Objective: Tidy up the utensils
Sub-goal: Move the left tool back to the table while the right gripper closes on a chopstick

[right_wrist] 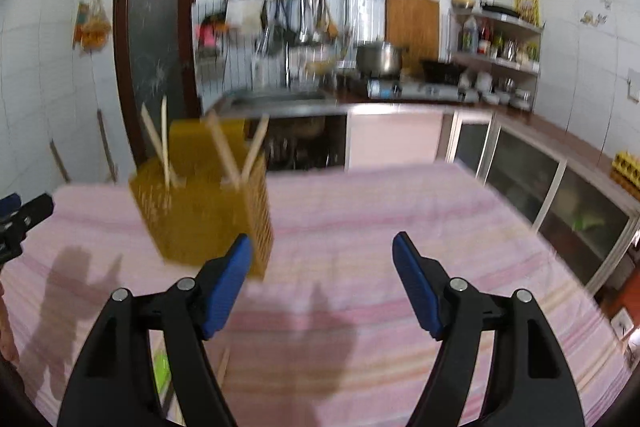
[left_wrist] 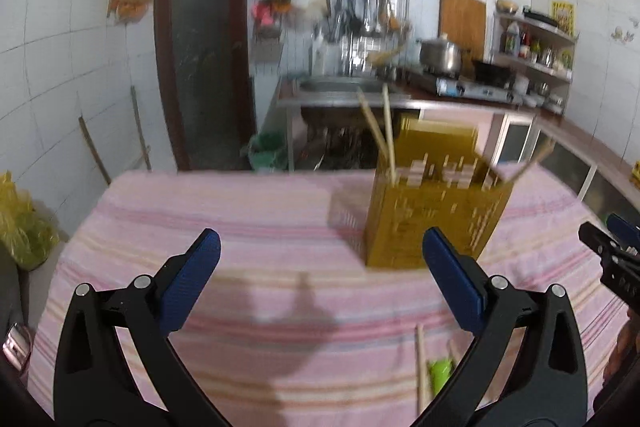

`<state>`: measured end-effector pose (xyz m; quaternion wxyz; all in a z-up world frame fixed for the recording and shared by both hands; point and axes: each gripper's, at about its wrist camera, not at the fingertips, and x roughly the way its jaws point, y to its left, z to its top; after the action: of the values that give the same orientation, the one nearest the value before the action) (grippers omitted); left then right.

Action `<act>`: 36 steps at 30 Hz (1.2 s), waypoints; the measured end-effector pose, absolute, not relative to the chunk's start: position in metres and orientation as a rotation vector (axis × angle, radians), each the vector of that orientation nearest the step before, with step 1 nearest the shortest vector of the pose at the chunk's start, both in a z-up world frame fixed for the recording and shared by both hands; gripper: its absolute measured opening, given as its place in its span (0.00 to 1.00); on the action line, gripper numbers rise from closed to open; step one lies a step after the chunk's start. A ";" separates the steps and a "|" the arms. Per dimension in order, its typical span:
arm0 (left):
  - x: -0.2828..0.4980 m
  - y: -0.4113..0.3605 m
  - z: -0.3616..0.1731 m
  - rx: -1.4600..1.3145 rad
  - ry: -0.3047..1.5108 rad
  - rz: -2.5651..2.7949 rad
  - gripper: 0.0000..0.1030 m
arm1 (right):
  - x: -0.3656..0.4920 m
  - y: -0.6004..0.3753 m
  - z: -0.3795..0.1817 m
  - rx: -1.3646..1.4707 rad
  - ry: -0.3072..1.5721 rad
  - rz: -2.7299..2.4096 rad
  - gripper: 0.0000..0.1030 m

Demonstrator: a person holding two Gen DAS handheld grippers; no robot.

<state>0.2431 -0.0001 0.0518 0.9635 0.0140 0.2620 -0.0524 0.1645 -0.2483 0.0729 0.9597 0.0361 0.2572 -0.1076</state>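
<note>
The left gripper (left_wrist: 320, 247), black-armed tongs with ribbed blue pads, hung with its jaws spread wide and nothing between them above the table covered in a pink striped cloth (left_wrist: 248, 215). The right gripper (right_wrist: 322, 247), of the same make, also stood with its jaws apart and empty, though less widely. Both pointed down at a slant toward the cloth.

The yellow perforated plastic utensil holder (left_wrist: 436, 215) stood upright on the table toward its far edge, ahead of the left gripper's right finger and well clear of the pads. In the right wrist view the same holder (right_wrist: 204, 211) sat ahead and to the left, just beyond the right gripper's left pad. Several pale wooden chopsticks (left_wrist: 382, 135) leaned out of its compartments at different angles; motion blur made it hard to tell how many, perhaps four or five.

Near the table's near edge, between the two grippers, lay a loose wooden chopstick (left_wrist: 421, 363) and beside it a small bright green plastic item (left_wrist: 441, 371), too blurred and too hidden by the gripper arm to identify.

Each gripper's tip showed at the edge of the other's view, so the two hung side by side over the near half of the table.
</note>
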 end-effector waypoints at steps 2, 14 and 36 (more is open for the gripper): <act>0.243 -0.003 0.036 0.040 0.563 -0.099 0.95 | 0.163 -0.244 0.057 0.087 0.558 -0.211 0.70; 0.253 -0.007 -0.029 0.036 0.723 -0.086 0.95 | 0.160 -0.216 -0.009 0.095 0.735 -0.187 0.70; 0.263 -0.026 -0.055 0.045 0.837 -0.122 0.95 | 0.174 -0.182 -0.032 0.100 0.892 -0.078 0.10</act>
<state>0.2626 -0.0256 -0.0550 0.9116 0.0220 0.4062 -0.0593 0.1742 -0.1819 -0.0324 0.9002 0.0484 0.4311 -0.0377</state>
